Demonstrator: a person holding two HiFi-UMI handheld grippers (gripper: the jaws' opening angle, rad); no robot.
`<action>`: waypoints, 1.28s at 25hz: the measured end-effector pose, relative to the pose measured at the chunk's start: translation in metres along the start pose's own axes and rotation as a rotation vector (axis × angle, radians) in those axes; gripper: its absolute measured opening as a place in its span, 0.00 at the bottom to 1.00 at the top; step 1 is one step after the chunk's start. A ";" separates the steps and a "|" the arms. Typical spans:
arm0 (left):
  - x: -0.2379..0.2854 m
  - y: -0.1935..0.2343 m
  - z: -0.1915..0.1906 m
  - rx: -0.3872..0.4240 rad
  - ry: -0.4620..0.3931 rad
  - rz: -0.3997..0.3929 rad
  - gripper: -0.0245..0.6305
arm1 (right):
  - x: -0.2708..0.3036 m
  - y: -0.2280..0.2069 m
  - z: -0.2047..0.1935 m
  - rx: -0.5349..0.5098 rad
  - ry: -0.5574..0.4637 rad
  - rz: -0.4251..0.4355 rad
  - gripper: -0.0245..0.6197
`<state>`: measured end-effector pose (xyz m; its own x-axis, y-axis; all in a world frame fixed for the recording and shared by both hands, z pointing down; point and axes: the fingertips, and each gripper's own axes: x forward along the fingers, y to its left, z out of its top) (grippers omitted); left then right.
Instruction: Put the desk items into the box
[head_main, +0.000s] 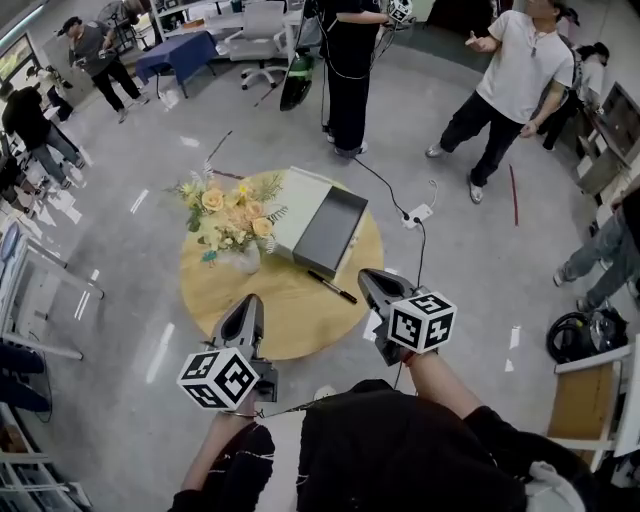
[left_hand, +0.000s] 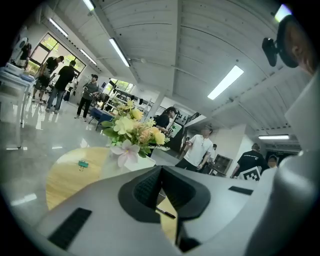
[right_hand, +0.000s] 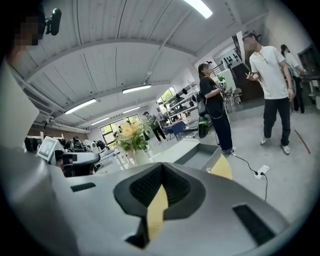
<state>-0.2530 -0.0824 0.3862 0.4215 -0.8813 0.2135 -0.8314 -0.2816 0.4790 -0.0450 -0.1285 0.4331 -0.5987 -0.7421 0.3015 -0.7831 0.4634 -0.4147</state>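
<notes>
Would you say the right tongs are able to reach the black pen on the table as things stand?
Probably yes: the pen lies on bare tabletop close beside the right tongs, nothing between them. The tongs are shut, so they would have to open first.

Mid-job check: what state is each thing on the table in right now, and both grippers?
Box: open, looks empty.
Lid: off, flat beside the box.
Pen: lying on the table, outside the box.
Clip: on the table, outside the box.
Vase: upright, holding flowers.
Left gripper: shut, empty.
Right gripper: shut, empty.
</notes>
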 end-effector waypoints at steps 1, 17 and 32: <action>-0.002 0.003 -0.002 -0.006 0.003 0.008 0.05 | 0.002 -0.004 -0.008 -0.001 0.021 -0.012 0.05; -0.025 0.042 -0.004 -0.048 -0.007 0.090 0.05 | 0.025 -0.055 -0.110 0.001 0.329 -0.146 0.05; -0.049 0.076 -0.005 -0.081 -0.020 0.163 0.05 | 0.042 -0.070 -0.152 -0.115 0.501 -0.194 0.20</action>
<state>-0.3355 -0.0586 0.4161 0.2752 -0.9205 0.2775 -0.8562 -0.1034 0.5063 -0.0404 -0.1184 0.6051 -0.4265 -0.5106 0.7466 -0.8835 0.4118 -0.2232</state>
